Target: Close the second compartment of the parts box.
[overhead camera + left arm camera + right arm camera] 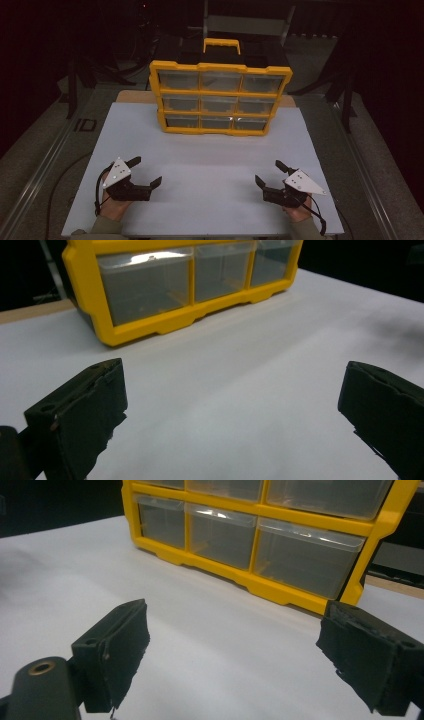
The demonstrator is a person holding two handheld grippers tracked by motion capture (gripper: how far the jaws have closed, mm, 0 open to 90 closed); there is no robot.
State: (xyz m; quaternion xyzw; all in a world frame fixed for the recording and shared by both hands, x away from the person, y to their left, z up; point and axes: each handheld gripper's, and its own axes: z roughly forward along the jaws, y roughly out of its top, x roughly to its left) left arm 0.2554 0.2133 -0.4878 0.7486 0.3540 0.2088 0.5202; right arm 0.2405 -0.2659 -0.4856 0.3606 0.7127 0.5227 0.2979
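Work on the yellow drawer organizer [220,97] looks not yet begun, judging by how things lie: all nine clear drawers sit flush in their frame and neither tool touches it. The left gripper [148,172] rests low over the white counter [210,165] with its jaws spread wide and nothing between them, and the right gripper [270,173] mirrors it, jaws equally wide apart and empty. The organizer stands upright well ahead of both pairs of jaws, roughly midway between them, its front turned toward them. In the left gripper view its bottom row [190,280] lies ahead and a little toward the left jaw; in the right gripper view the cabinet [260,535] lies ahead, toward the right jaw. It is a bright yellow plastic frame with a carrying handle [221,45] on top and three rows of three translucent drawers; small contents may sit in some, but they are too dim to tell. Everything seems left to do: approach, pick a drawer, and pull it out or reach into it.
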